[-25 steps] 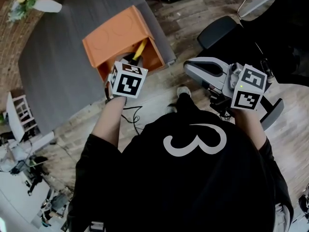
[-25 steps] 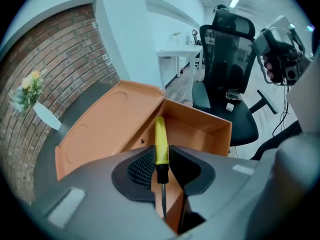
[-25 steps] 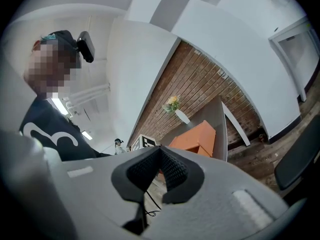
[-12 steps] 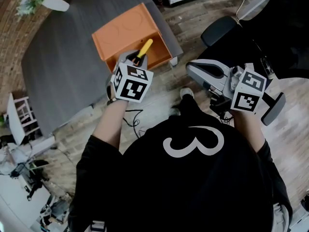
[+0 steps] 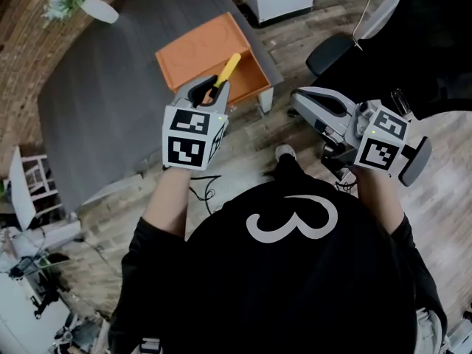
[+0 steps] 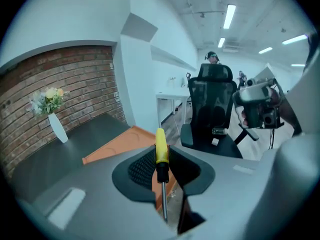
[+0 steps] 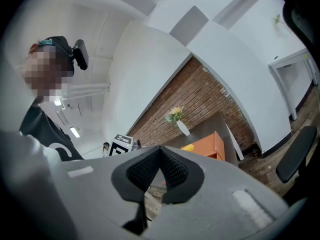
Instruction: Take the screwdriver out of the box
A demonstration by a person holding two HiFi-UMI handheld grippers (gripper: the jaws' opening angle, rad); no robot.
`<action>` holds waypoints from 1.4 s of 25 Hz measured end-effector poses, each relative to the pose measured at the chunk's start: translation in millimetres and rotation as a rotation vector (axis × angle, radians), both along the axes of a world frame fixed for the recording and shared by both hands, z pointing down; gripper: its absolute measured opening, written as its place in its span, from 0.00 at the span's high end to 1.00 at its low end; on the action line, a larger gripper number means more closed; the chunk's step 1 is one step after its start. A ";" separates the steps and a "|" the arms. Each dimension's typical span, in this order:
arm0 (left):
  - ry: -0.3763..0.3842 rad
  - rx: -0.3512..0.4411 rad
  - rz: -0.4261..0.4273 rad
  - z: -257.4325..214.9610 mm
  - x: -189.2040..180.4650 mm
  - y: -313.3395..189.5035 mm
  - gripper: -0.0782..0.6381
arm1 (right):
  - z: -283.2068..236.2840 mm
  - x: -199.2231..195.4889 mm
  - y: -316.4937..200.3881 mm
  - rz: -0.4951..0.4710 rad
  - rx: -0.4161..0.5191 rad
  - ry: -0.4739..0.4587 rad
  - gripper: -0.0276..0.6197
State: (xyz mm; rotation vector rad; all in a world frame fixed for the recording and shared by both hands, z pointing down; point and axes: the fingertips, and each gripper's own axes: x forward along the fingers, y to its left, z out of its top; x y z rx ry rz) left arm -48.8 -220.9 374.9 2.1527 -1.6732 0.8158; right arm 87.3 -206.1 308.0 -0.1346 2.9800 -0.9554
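Observation:
The screwdriver (image 5: 227,71) has a yellow handle and a thin metal shaft. My left gripper (image 5: 209,94) is shut on it at the black collar, with the handle pointing away from me. In the left gripper view the screwdriver (image 6: 161,155) stands upright between the pads, held in the air above the orange box (image 6: 116,148). The orange box (image 5: 198,47) sits on the near corner of the grey table, its open side facing me. My right gripper (image 5: 304,103) hovers off to the right, shut with nothing between its pads (image 7: 172,171).
The grey table (image 5: 103,94) carries a white vase of flowers (image 5: 94,7) at its far end by the brick wall. A black office chair (image 5: 341,49) stands to the right on the wooden floor. A white shelf unit (image 5: 29,179) stands at the left.
My left gripper has risen out of the box's open side with the screwdriver in it. The right gripper has drifted slightly right and up.

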 end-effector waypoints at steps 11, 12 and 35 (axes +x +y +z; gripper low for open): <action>0.413 0.274 0.021 -91.6 10.4 67.7 0.75 | -41.2 -14.0 52.9 0.024 0.093 -0.023 0.95; 0.452 0.294 0.025 -98.8 10.2 75.3 0.75 | -45.5 -16.8 58.4 0.024 0.106 -0.023 0.95; 0.700 0.378 0.079 -138.5 35.3 161.6 0.75 | -55.6 -25.9 111.0 0.058 0.183 0.008 0.96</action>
